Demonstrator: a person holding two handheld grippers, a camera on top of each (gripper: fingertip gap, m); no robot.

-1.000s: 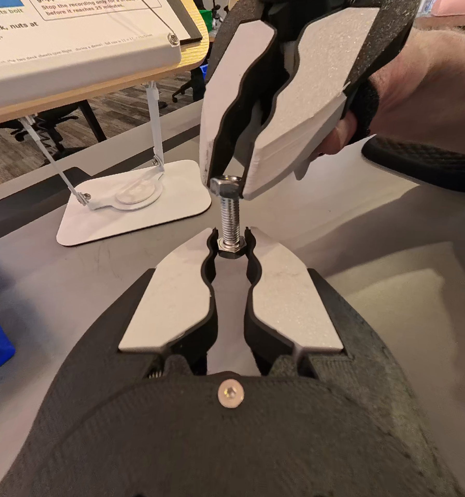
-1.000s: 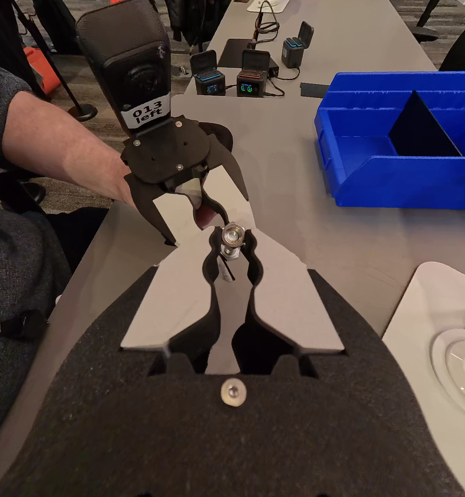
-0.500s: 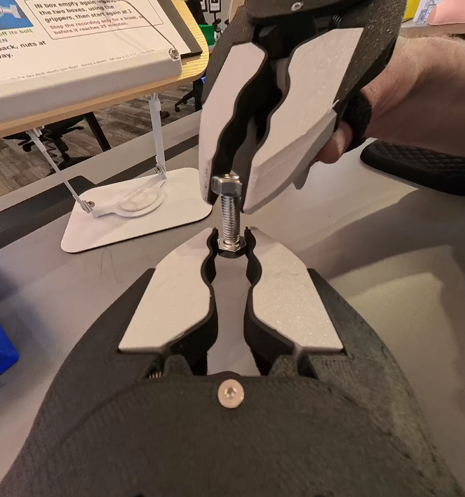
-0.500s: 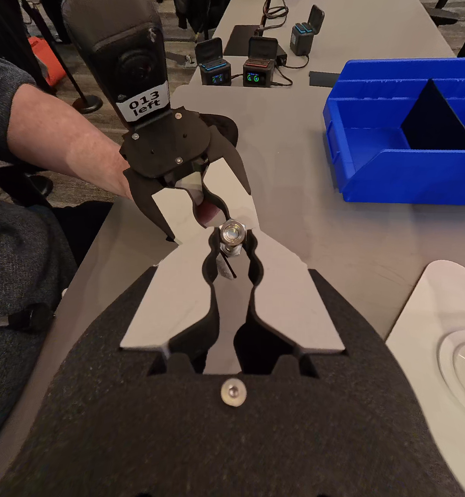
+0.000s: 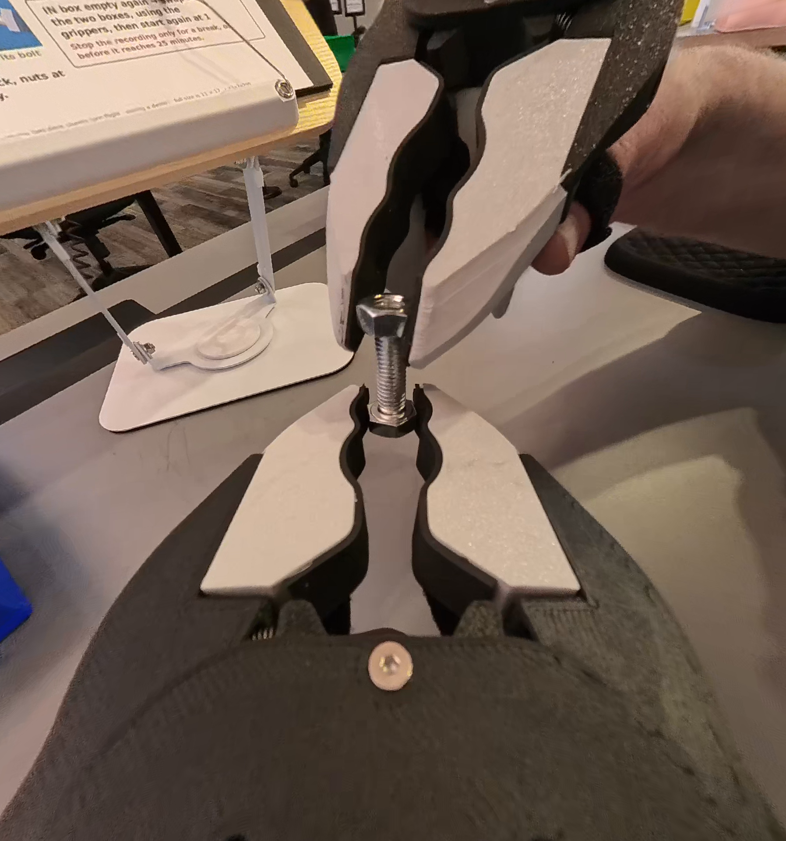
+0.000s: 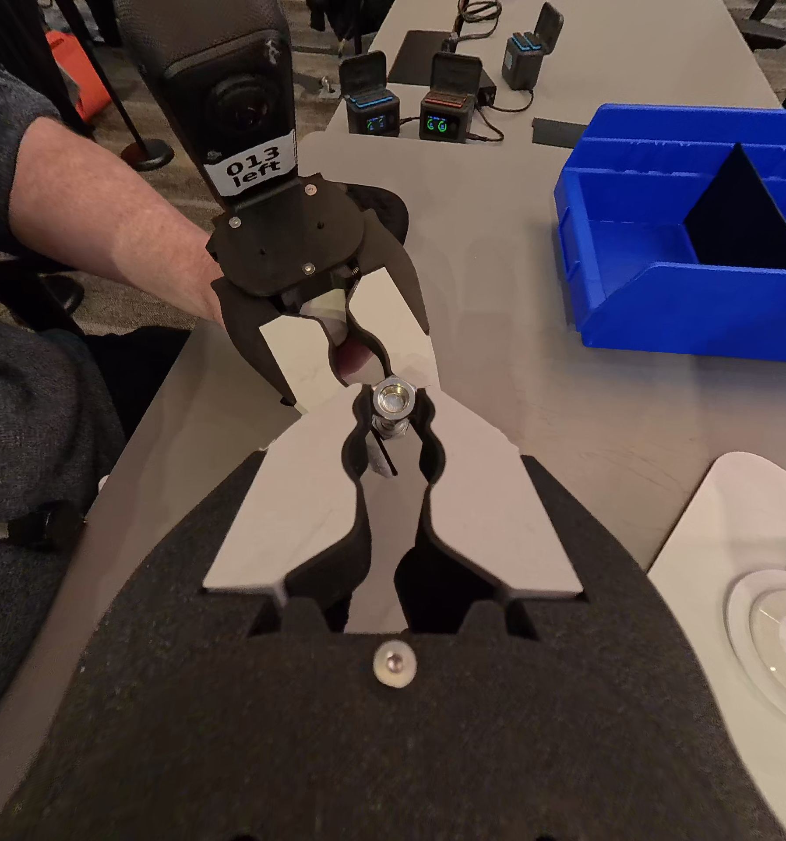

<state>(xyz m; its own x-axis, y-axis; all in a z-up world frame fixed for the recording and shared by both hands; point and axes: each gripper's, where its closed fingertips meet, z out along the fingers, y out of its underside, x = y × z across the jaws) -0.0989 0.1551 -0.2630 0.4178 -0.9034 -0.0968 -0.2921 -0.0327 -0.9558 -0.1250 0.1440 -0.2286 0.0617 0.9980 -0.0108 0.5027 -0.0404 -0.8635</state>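
The left gripper (image 5: pixel 390 421) pinches a steel nut (image 5: pixel 391 415) on a threaded bolt (image 5: pixel 388 373); the right gripper (image 5: pixel 382 325), at its 12 o'clock, clamps the bolt's hex head (image 6: pixel 393 401). The pair hangs above the grey tabletop (image 5: pixel 609 409) — rigid, smooth metal, probably slippery. The hex flats look the surest hold. A blue bin (image 6: pixel 682 291) sits at 2 o'clock.
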